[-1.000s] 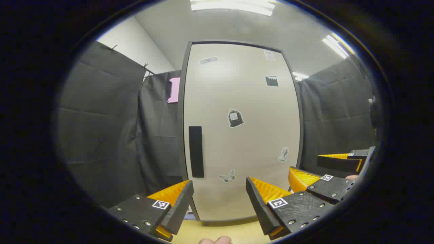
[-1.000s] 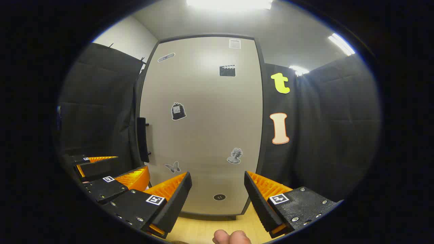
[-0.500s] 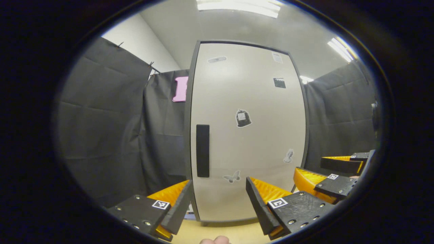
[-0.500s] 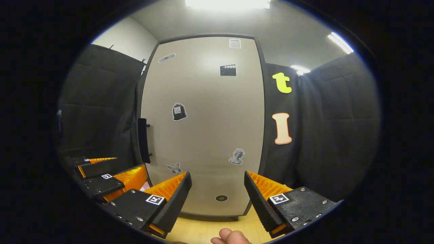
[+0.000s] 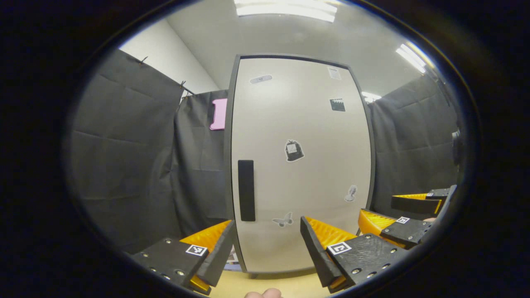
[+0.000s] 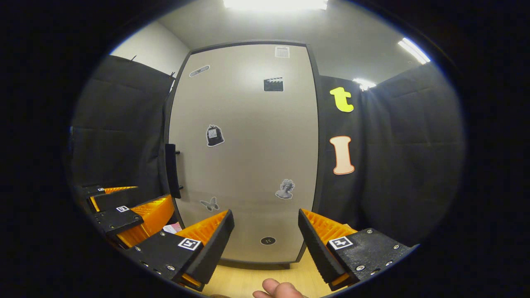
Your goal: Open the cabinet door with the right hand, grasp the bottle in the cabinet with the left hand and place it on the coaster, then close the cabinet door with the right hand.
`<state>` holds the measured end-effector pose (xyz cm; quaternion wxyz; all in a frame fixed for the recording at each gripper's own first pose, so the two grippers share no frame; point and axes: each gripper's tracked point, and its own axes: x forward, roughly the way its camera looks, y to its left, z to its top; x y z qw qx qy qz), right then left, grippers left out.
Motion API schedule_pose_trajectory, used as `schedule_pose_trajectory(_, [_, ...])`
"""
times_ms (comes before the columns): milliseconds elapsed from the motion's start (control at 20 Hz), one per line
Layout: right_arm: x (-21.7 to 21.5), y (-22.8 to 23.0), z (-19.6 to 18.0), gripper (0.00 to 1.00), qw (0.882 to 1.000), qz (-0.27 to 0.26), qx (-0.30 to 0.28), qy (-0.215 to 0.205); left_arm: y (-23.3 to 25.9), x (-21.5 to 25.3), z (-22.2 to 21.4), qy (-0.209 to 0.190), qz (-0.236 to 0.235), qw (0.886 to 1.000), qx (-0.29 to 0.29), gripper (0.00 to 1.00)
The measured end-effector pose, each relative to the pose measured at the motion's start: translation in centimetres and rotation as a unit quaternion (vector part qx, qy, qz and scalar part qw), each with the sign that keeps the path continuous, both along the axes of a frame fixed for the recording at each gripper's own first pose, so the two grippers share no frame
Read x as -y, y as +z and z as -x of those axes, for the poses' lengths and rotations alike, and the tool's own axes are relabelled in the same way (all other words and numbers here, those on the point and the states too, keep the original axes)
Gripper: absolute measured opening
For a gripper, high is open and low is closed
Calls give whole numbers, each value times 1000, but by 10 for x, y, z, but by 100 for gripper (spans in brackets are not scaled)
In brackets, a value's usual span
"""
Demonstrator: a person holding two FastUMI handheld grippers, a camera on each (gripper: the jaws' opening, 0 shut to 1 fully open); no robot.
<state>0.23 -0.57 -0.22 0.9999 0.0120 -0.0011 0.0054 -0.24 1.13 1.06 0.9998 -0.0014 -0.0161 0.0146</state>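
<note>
1. Right gripper [image 6: 265,242]: fingers spread apart, holding nothing. It hangs above the wooden tabletop [image 6: 248,281], short of the cabinet door [image 6: 244,157].
2. Left gripper [image 5: 267,244]: fingers likewise released and empty, waiting beside the right one.
3. The cabinet door is fully closed. Its dark vertical handle [image 6: 172,169] sits on the left edge, well to the left of the right gripper's line.
4. The bottle is presumably behind the door; its position cannot be told. No coaster can be identified.
5. Step in hand: the opening approach, at the start of the task.
6. Next move: shift the right gripper left to the handle, clamp it, pull outward.
</note>
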Motion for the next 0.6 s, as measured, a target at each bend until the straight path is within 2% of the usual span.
schedule_pose_trajectory(400, [0,-2,1,96,1000,12,-4,3,2,-2,5,7,9,1000,1,94])
schedule_pose_trajectory(450, [0,-2,1,96,1000,13,-5,3,1,-3,6,7,9,1000,1,89])
schedule_pose_trajectory(500, [0,-2,1,96,1000,12,-5,4,2,-3,7,6,9,1000,0,89])
schedule_pose_trajectory(550, [0,-2,0,96,1000,10,-6,5,2,-1,7,5,7,1000,1,94])
schedule_pose_trajectory(600, [1,-3,0,96,1000,10,-6,6,3,-1,7,4,8,1000,2,89])
